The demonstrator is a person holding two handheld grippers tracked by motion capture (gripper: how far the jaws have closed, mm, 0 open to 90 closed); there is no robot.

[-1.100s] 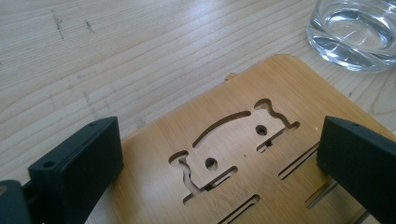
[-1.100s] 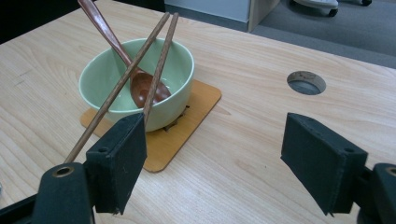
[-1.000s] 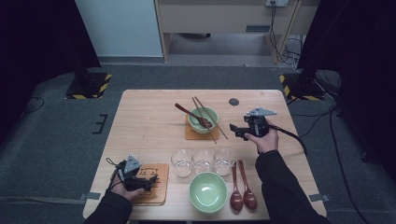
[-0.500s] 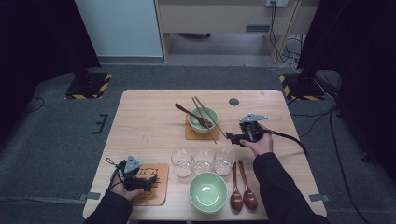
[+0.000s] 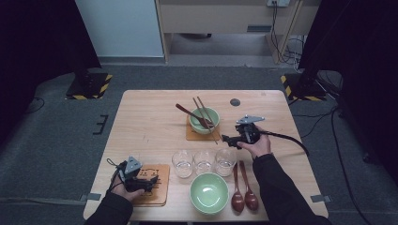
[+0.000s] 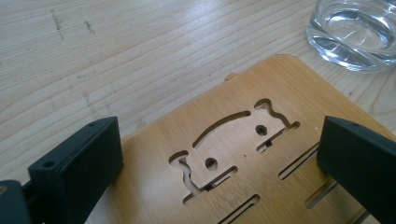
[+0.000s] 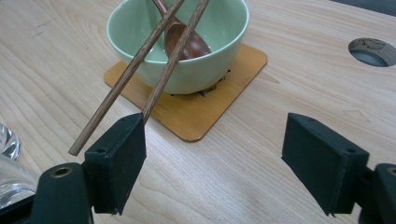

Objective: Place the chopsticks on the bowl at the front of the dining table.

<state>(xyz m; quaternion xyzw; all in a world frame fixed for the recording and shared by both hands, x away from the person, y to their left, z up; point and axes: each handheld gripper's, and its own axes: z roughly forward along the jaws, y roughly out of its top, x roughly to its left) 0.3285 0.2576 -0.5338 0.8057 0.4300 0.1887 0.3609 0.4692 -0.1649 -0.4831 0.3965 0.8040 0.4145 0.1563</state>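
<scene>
A small green bowl sits on a wooden coaster at the table's middle back. A dark wooden spoon lies in it, and two chopsticks rest across its rim. My right gripper hovers just right of the bowl, open and empty, its left jaw close to the chopstick ends. My left gripper rests open over a cut-out wooden coaster at the front left, nothing between its jaws.
Three clear glasses stand in a row mid-table; one glass is near my left gripper. A larger green bowl and two dark spoons lie at the front. A round hole is in the tabletop behind.
My right gripper has moved left and down a little toward the bowl and the glasses. The left gripper has stayed put.
</scene>
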